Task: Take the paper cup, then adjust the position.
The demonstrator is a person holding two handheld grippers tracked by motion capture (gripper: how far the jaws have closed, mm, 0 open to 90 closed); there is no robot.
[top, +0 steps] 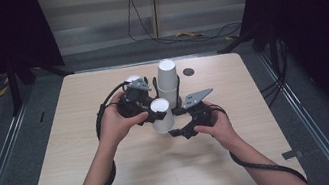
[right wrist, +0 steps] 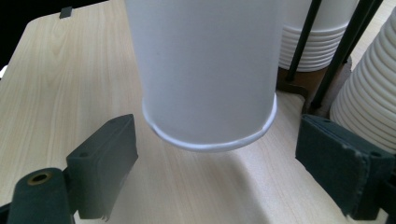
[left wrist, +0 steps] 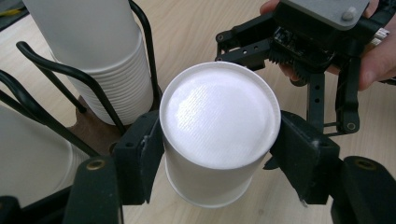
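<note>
A white paper cup [top: 161, 114] hangs upside down just above the table, its flat base [left wrist: 219, 116] facing up. My left gripper [top: 155, 111] is shut on it, with the black pads [left wrist: 144, 154] pressing both sides of the cup wall near the base. My right gripper [top: 179, 129] stands open to the cup's right, low by the rim. In the right gripper view the cup [right wrist: 205, 70] floats above the wood, and the two pads [right wrist: 109, 158] stand wide apart on either side below its rim, touching nothing.
A black wire holder [left wrist: 60, 70] behind the cup carries tall stacks of white cups [top: 167, 79], [left wrist: 102, 51], [right wrist: 373, 93]. The light wooden table [top: 116, 181] has a small dark disc [top: 188, 72] near its far edge. Cables lie on the floor beyond.
</note>
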